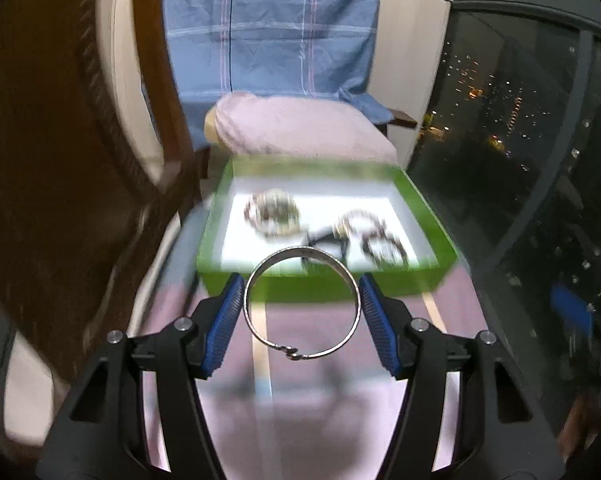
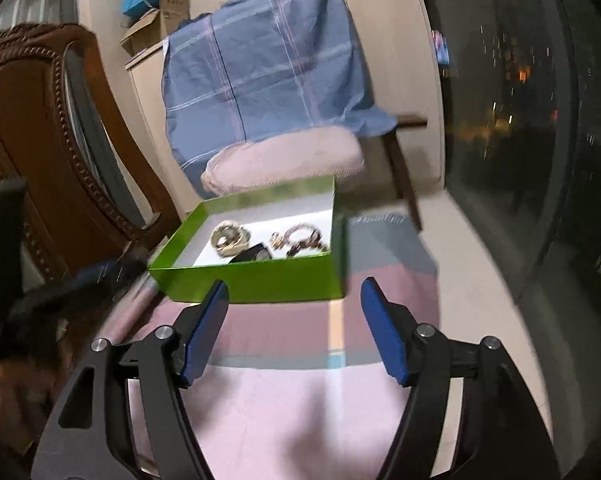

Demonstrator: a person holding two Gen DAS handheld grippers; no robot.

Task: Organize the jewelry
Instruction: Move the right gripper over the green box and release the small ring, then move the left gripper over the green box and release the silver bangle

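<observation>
The left gripper (image 1: pixel 301 312) clasps a thin silver metal bangle (image 1: pixel 301 303), the right gripper (image 2: pixel 294 330) stands released, so the bangle seemingly goes next into the green cardboard box (image 1: pixel 320 286) at twelve o'clock.

My left tool (image 1: pixel 302 312) holds a bangle (image 1: pixel 302 302) between its pads, above the surface (image 1: pixel 332 392) and just before the box (image 1: pixel 328 286). In the box lie a bracelet heap (image 1: pixel 272 212) at left, another (image 1: pixel 374 236) at right, and a watch (image 1: pixel 320 242) between them near the front wall. Behind the box is a cushion (image 1: pixel 300 128) on a chair draped with a cloth (image 1: pixel 272 28). My right tool (image 2: pixel 294 328) stands apart before the box (image 2: pixel 260 280), nothing between its pads. Another chair (image 2: pixel 40 140) is left of the box, a window (image 2: pixel 520 120) right.
</observation>
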